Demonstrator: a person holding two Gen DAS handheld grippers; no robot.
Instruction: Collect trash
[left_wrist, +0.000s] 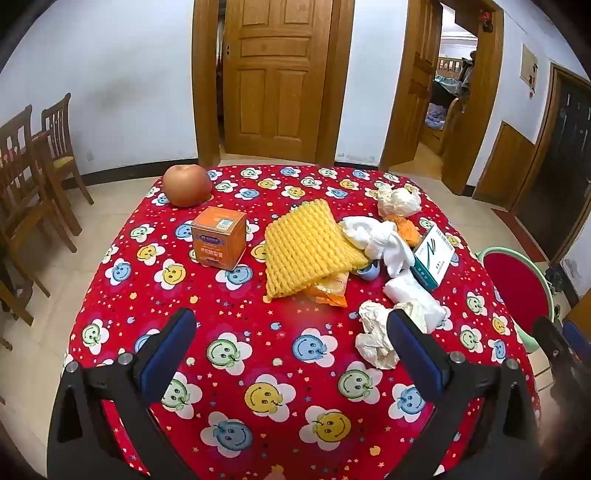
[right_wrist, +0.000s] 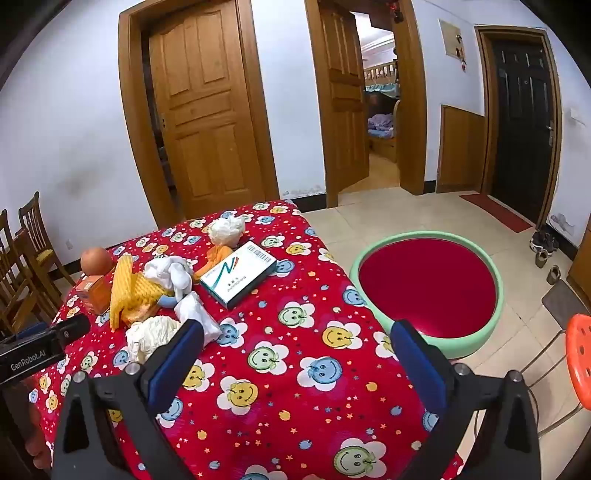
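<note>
Trash lies on the table with the red smiley cloth (left_wrist: 280, 354): a crumpled white paper (left_wrist: 373, 338) near my left gripper's right finger, a white plastic wad (left_wrist: 413, 295), a white tissue heap (left_wrist: 376, 236), a crumpled ball (left_wrist: 399, 201) at the far right, a yellow foam net (left_wrist: 306, 247) and an orange wrapper (left_wrist: 332, 290). My left gripper (left_wrist: 291, 325) is open and empty above the cloth. My right gripper (right_wrist: 295, 336) is open and empty; the crumpled paper (right_wrist: 151, 334) is by its left finger. A green basin with red inside (right_wrist: 428, 288) stands on the floor to the right.
An apple (left_wrist: 186, 184), an orange box (left_wrist: 219, 236) and a white-green box (left_wrist: 432, 258) are on the table. Wooden chairs (left_wrist: 33, 173) stand at left. An orange stool (right_wrist: 580, 362) is at right. Doors and an open doorway are behind.
</note>
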